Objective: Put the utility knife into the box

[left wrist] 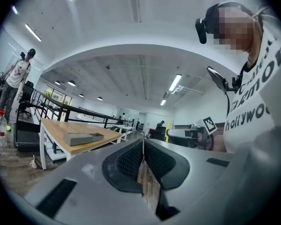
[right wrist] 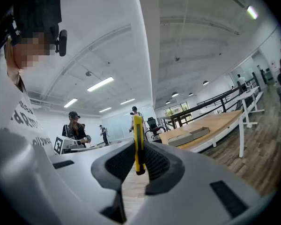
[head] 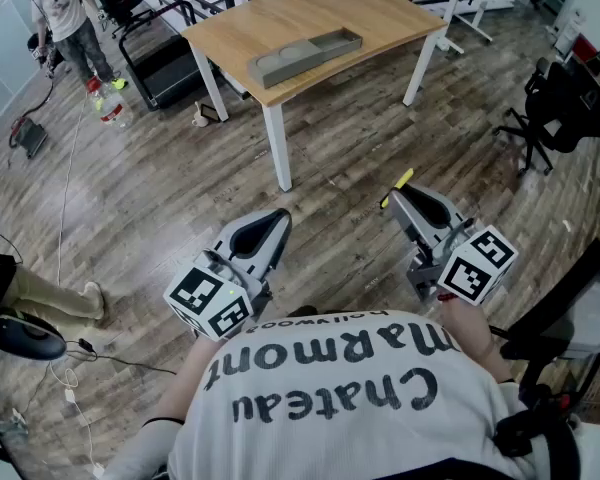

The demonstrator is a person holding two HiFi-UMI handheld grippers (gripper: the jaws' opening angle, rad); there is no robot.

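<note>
A yellow utility knife (right wrist: 138, 142) stands upright between the pads of my right gripper (right wrist: 139, 159), which is shut on it; its yellow tip (head: 398, 185) pokes out past that gripper (head: 408, 199) in the head view. The grey box (head: 302, 55) lies on a wooden table (head: 380, 18) some way ahead across the floor, and shows small in both gripper views (left wrist: 82, 138) (right wrist: 187, 136). My left gripper (left wrist: 144, 157) is shut with nothing in it and is held at waist height (head: 272, 230), level with the right one.
The table stands on white legs (head: 278, 145) on a wood floor. A black office chair (head: 550, 108) is at the right, a treadmill (head: 160, 58) and a standing person (head: 70, 18) at the far left. Cables (head: 65, 368) trail over the floor at the near left.
</note>
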